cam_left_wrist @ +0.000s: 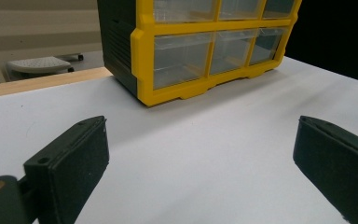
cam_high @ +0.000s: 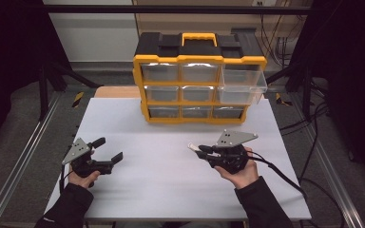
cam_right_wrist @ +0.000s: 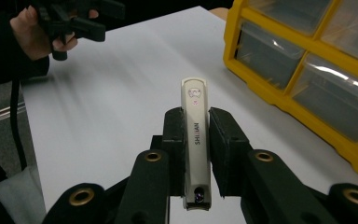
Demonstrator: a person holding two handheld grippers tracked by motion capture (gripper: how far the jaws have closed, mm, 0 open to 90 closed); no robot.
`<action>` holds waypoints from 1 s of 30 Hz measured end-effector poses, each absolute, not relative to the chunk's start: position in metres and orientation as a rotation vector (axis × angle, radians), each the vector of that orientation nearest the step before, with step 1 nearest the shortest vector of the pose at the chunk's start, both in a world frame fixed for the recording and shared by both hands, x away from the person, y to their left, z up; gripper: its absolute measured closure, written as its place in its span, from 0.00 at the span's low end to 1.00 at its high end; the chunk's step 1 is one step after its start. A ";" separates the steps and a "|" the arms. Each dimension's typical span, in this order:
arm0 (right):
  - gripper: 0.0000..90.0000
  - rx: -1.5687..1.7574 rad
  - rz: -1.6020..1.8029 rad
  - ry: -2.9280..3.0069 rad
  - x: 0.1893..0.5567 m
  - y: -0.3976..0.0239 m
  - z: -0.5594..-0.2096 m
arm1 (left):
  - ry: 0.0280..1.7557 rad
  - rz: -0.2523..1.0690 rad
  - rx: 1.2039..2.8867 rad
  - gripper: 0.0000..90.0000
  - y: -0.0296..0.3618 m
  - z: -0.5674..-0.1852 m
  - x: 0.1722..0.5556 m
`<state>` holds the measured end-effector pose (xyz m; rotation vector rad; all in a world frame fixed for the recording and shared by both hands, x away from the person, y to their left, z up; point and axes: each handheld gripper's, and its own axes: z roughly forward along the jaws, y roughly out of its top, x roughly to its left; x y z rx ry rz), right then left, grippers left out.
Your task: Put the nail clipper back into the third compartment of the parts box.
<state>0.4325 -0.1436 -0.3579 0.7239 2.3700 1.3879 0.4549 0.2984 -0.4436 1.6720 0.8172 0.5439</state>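
Right gripper: jaws are clamping a slim cream-coloured tool, apparently a nail clipper, by its long sides; it is pointing toward the table's left side, above the white table. Lettering along the clipper's edge is reading "SHI?IAN", one letter unclear; a small printed figure is showing near its tip.

Left gripper: jaws are standing wide apart, holding nothing, facing the yellow-and-black drawer cabinet, whose upper right drawer is standing pulled out.
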 end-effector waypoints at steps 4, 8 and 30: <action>0.86 0.730 1.403 2.339 0.433 -0.148 -0.350 | 0.818 0.545 1.672 0.04 0.299 -0.444 0.455; 0.86 0.735 1.417 2.313 0.433 -0.151 -0.342 | 0.816 0.543 1.675 0.04 0.298 -0.444 0.455; 0.86 0.760 1.446 2.234 0.439 -0.160 -0.312 | 0.816 0.541 1.677 0.03 0.297 -0.444 0.455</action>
